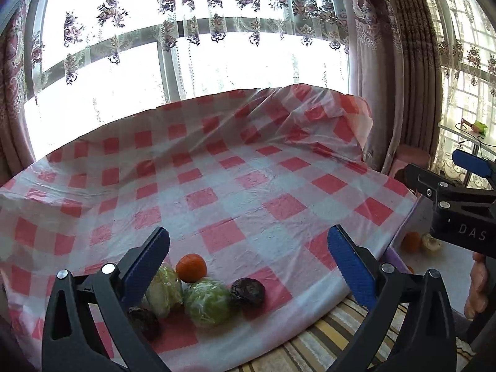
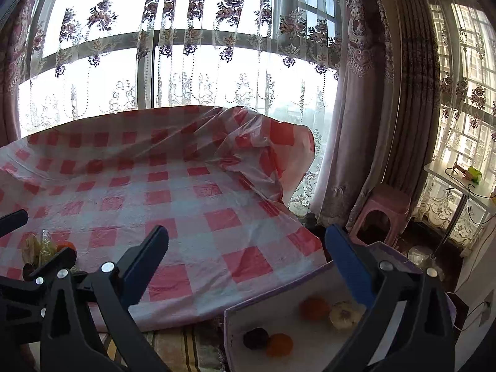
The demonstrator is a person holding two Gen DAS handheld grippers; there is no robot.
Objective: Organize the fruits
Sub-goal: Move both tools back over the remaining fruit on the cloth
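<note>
5 fruits (image 1: 198,291) cluster at the near edge of the checked counter (image 1: 248,186), directly under the left tongs (image 1: 248,257), spread wide, empty, lined up to pick. Right tongs (image 2: 246,257), also wide, hang over a tray (image 2: 248,319) holding what look like 4 sorted fruits (image 2: 314,308).

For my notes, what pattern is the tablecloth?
Red-and-white checks on the tablecloth, clearest in the left wrist view.
</note>
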